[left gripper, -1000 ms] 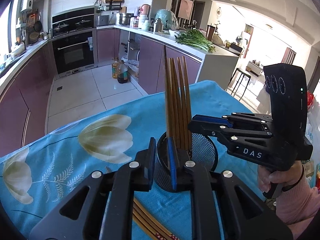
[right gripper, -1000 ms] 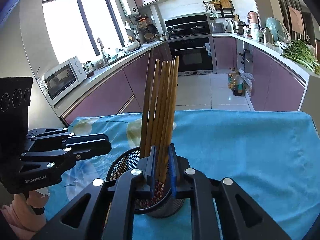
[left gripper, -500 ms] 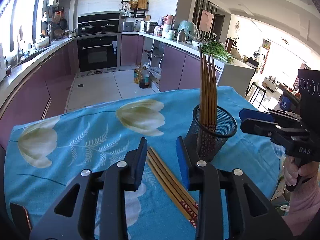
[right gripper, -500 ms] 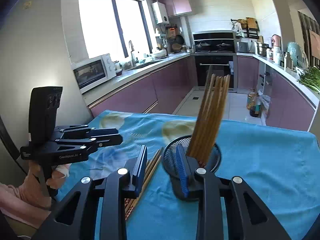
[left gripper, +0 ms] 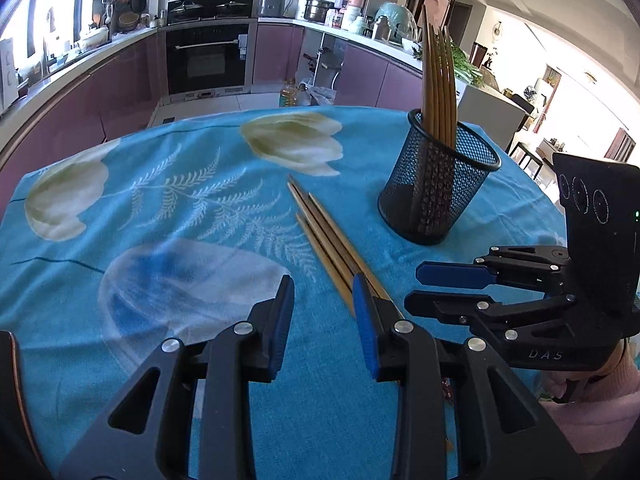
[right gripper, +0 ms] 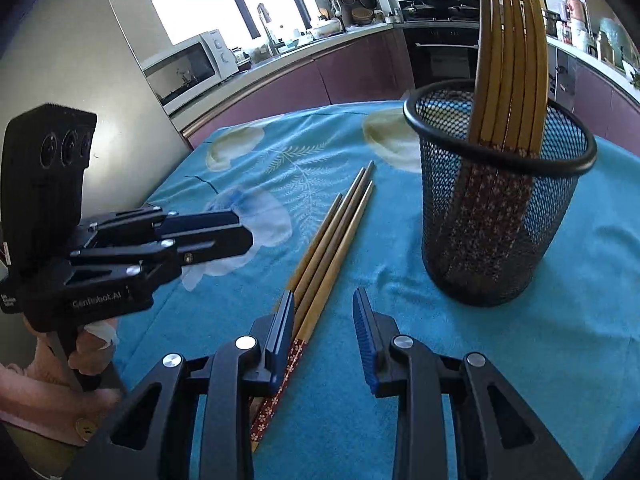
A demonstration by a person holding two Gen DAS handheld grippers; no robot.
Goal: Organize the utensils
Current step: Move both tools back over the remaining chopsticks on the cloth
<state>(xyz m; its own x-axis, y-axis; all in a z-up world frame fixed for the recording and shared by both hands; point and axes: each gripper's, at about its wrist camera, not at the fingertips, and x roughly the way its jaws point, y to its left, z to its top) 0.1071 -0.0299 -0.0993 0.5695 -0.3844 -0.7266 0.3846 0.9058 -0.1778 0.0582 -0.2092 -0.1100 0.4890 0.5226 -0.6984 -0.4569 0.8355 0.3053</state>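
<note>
Jaws on both grippers stand partly apart, nothing pinched: left gripper (left gripper: pixel 322 304) and right gripper (right gripper: pixel 323 318) each hang low over the counter's blue floral cloth (left gripper: pixel 168 200). Both have just been opening, with no thing between the pads. Judged progress: roughly half done. One bundle of brown wooden chopsticks (right gripper: pixel 508 52) stands upright in the black wire-mesh cup (right gripper: pixel 500 208); the remaining loose brown wooden chopsticks (right gripper: pixel 332 236) lie flat on the cloth just beside the cup, their patterned red ends toward the grippers. Left: pick those up, drop them in. Hard to tell: exact loose count (three or four), since their near ends run under the jaws; the cup's bottom can't be seen through the mesh.
</note>
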